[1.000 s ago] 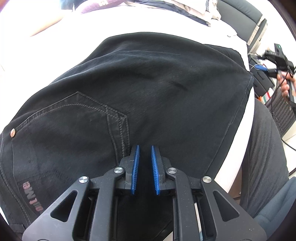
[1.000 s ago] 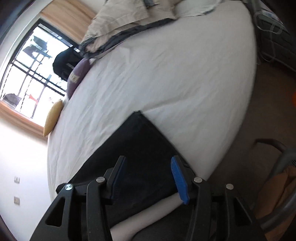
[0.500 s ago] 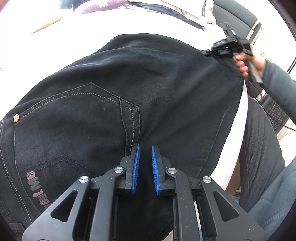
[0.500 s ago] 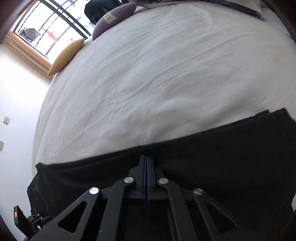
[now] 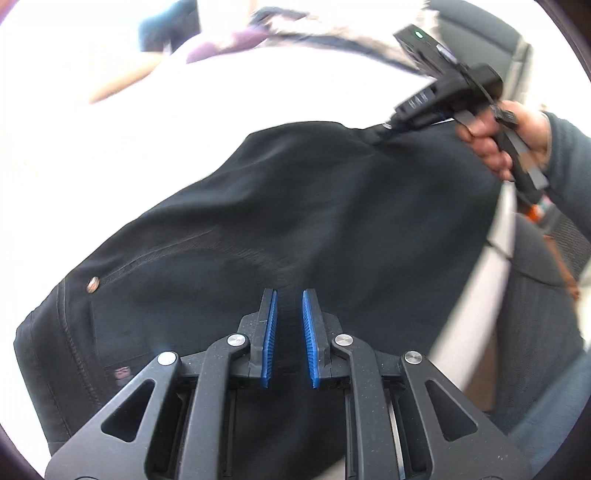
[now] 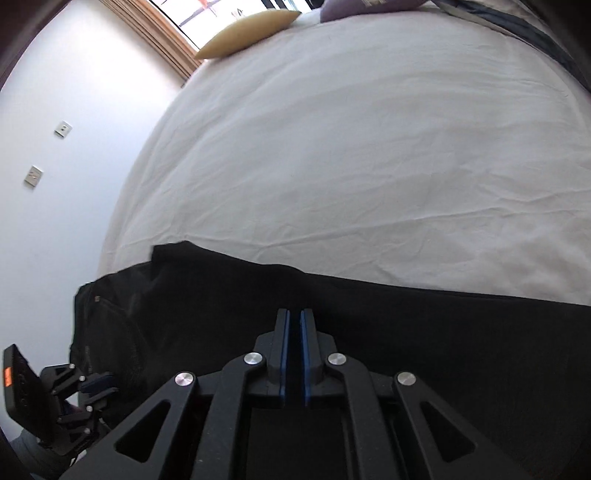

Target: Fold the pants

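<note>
Black pants (image 5: 314, 221) lie on the white bed sheet (image 6: 369, 147), back pocket and rivet up. My left gripper (image 5: 289, 295) sits low over the seat area, its blue pads nearly together with a dark ridge of fabric pinched between them. In the right wrist view the left gripper (image 6: 92, 387) shows at the bottom left, at the pants' waist end. My right gripper (image 6: 291, 314) is shut on the far edge of the pants (image 6: 406, 332). The left wrist view shows the right gripper (image 5: 388, 127) at the top right, held by a hand (image 5: 491, 144) and pulling up a corner of fabric.
A yellow cushion (image 6: 247, 33) and a purple one (image 6: 354, 7) lie at the head of the bed beside rumpled bedding. A white wall with two switch plates (image 6: 62, 129) runs along the left. The person's grey trouser leg (image 5: 535, 332) stands at the bed's near edge.
The right gripper shut on the pants' leg end and swept across the bed toward the waist end, rolling as it went. The left gripper rose slightly with its pinch of fabric.
</note>
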Demonstrator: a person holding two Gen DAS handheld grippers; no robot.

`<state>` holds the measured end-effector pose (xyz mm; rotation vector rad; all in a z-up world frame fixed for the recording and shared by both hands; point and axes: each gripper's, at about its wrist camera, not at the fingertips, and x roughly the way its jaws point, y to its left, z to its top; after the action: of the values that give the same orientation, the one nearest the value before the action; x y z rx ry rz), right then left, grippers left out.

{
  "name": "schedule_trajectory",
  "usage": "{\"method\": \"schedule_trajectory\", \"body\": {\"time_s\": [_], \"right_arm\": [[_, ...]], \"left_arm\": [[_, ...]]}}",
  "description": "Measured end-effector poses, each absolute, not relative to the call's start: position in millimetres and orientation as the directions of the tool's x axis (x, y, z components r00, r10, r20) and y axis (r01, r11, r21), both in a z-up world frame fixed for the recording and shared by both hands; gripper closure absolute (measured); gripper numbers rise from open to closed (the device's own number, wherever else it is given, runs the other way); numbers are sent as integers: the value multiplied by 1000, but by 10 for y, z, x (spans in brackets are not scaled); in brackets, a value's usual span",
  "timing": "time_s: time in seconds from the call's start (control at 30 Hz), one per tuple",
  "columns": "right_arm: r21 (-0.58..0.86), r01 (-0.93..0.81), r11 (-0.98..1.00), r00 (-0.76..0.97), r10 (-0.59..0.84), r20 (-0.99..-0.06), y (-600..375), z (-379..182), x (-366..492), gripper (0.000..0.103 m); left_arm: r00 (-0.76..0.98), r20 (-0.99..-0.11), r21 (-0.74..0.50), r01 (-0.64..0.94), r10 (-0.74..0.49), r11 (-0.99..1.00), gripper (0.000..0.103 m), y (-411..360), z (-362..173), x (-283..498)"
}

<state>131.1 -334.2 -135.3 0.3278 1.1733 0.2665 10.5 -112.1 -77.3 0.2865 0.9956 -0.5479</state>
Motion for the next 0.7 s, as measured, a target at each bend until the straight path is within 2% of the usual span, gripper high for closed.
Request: {"method": "schedule_trajectory", "body": {"time_s": [0.03,0.07,0.1,0.13,0.17,0.2,0.27,0.3,0.33,0.37,0.4,0.43,0.47,0.5,0.53,0.6,0.7], "right_arm": [[401,-5,916,372,374,-850,-3442,-1498,1414,103],[476,18,879,407,428,-807,-3575,-1548,1481,103],[487,67,871,447,410,-795,-3722,-1532,1522,103],[422,142,896,477,311,-822,-3836,-1467,1536,103],[358,197,913,499,221,-838,-3912,-1375,1523,96],[348,225,910,518,190,-834,-3958,-1282,1484,93],[471,166,866,543,319,-777,-3888,-1119,1383,91],[529,103,842,544,397,-739,-3734,-1054,1331,83],[563,35,826,536,460,-708,-3512,-1007,1300,64],[578,-32,815,510,511,-692,-3249,-1015,1275,54],[585,-90,806,469,552,-689,-2981,-1077,1265,46],[577,-130,806,427,571,-701,-2761,-1178,1276,45],[548,-129,826,398,549,-735,-2624,-1330,1277,47],[537,-108,836,418,529,-739,-2613,-1436,1245,63],[573,-71,816,460,537,-707,-2743,-1479,1197,86],[646,60,761,465,551,-692,-3141,-1578,1087,103],[543,216,812,534,367,-762,-3832,-1518,665,103]], "left_arm": [[411,-863,-34,533,-294,845,89,-1035,-862,174],[402,-864,-59,517,-303,854,89,-936,-929,215],[400,-858,-83,511,-322,856,89,-855,-949,229],[404,-854,-90,505,-327,859,89,-806,-929,229],[412,-852,-85,501,-324,861,89,-778,-901,223],[417,-852,-76,500,-317,863,89,-762,-878,217],[431,-848,-66,490,-307,869,89,-752,-819,208],[443,-840,-68,486,-313,871,89,-740,-783,213],[452,-835,-68,479,-313,875,89,-723,-772,233],[455,-836,-66,470,-306,880,89,-714,-788,269],[451,-844,-57,462,-290,885,89,-706,-827,313],[443,-852,-52,460,-280,886,89,-712,-884,347],[440,-849,-60,471,-293,880,89,-705,-929,365],[440,-845,-65,482,-305,874,89,-691,-944,400],[435,-843,-71,495,-318,866,89,-676,-948,411],[432,-842,-69,506,-322,860,89,-652,-924,428],[429,-837,-99,492,-340,865,89,-608,-925,480]]}}
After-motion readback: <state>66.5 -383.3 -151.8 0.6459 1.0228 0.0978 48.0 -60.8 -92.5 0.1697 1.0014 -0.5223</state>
